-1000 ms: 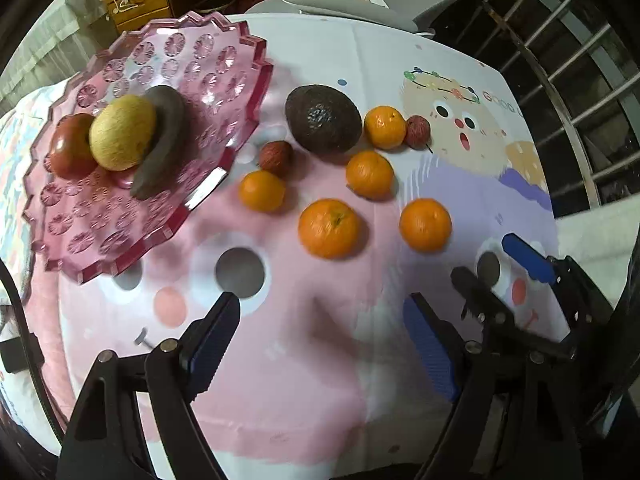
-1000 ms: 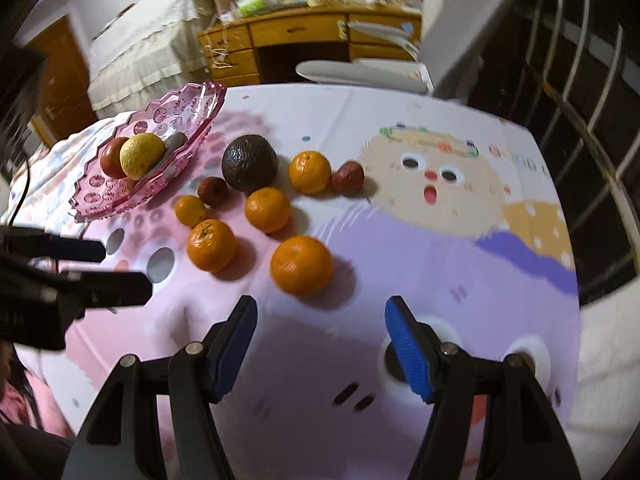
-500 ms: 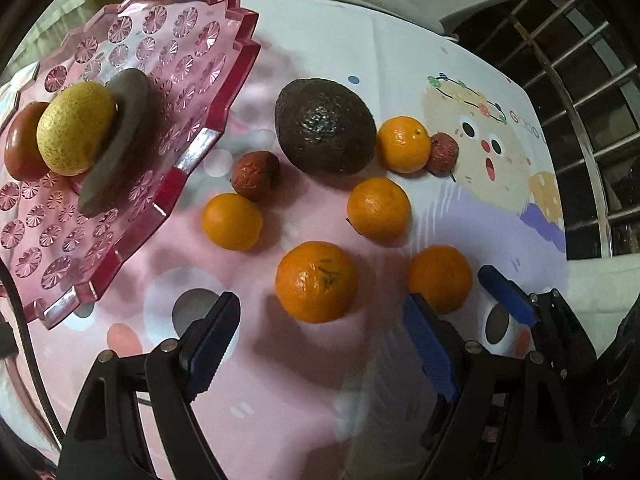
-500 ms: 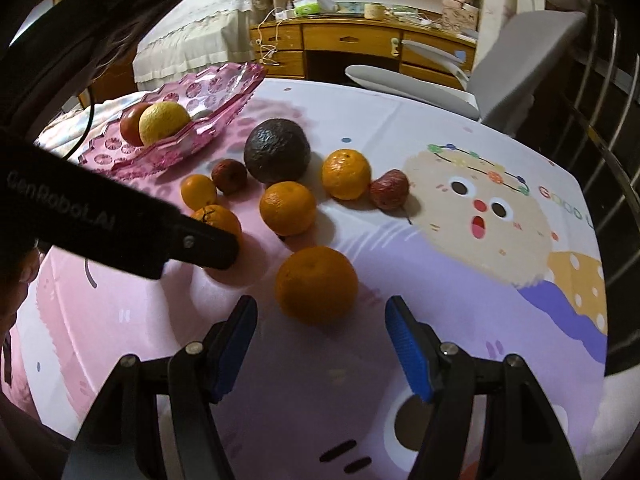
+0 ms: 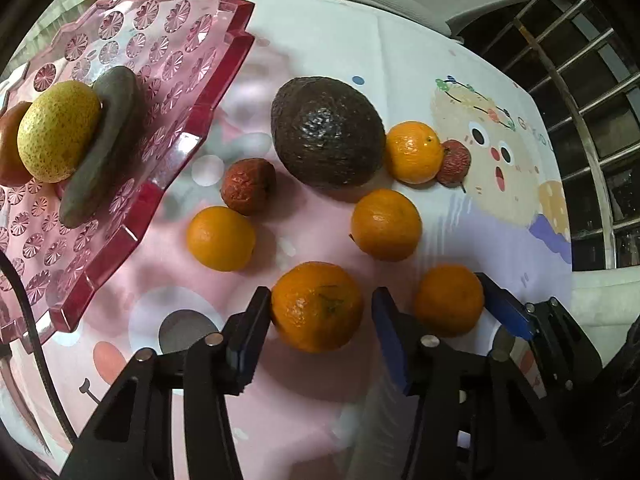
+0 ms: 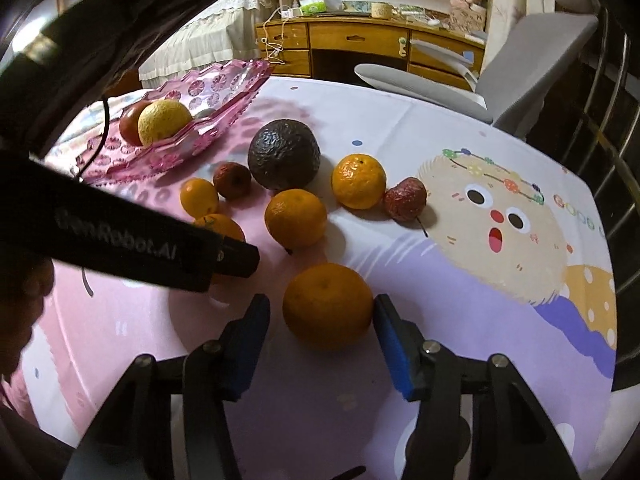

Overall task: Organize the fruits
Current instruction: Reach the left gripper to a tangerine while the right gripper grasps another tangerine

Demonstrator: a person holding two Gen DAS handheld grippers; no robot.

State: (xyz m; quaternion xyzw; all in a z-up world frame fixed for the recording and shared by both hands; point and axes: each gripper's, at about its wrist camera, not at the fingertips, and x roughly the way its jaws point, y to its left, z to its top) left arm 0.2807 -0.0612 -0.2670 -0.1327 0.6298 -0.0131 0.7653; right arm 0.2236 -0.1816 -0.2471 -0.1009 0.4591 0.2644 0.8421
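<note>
Currently, left gripper jaws are closing around a dimpled, stem-scarred mandarin; its left pad touches, its right stands just clear. Right gripper jaws are closing around a smoother orange, right pad touching. At 10 o'clock sits a scalloped pink glass plate.

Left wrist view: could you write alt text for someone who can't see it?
The left claw is closing around an orange on a cartoon tablecloth. Beyond lie more oranges, an avocado and two lychees. A pink glass plate at left holds other fruit.
</note>
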